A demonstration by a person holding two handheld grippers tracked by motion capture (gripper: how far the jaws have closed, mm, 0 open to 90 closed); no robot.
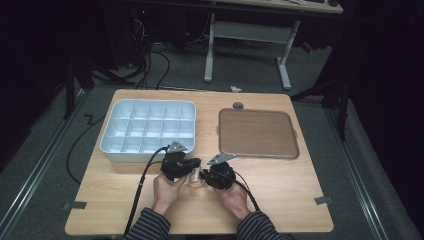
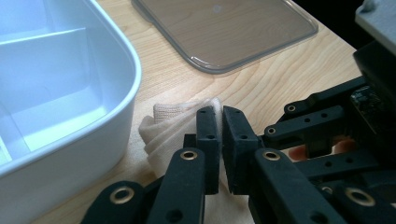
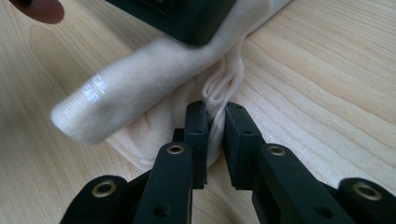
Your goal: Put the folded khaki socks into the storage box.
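A white compartment tray [image 1: 148, 130] sits beside a clear lid [image 1: 258, 133].

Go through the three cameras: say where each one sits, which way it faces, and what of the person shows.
High view: above the person's side, looking forward and down on the table; both forearms, the left gripper and the right gripper show.
Left gripper view: rides the left gripper, looking along its shut jaws at cream cloth, divided tray and lid.
Right gripper view: rides the right gripper, jaws pinching the cloth.
Both gripper views share the cloth.
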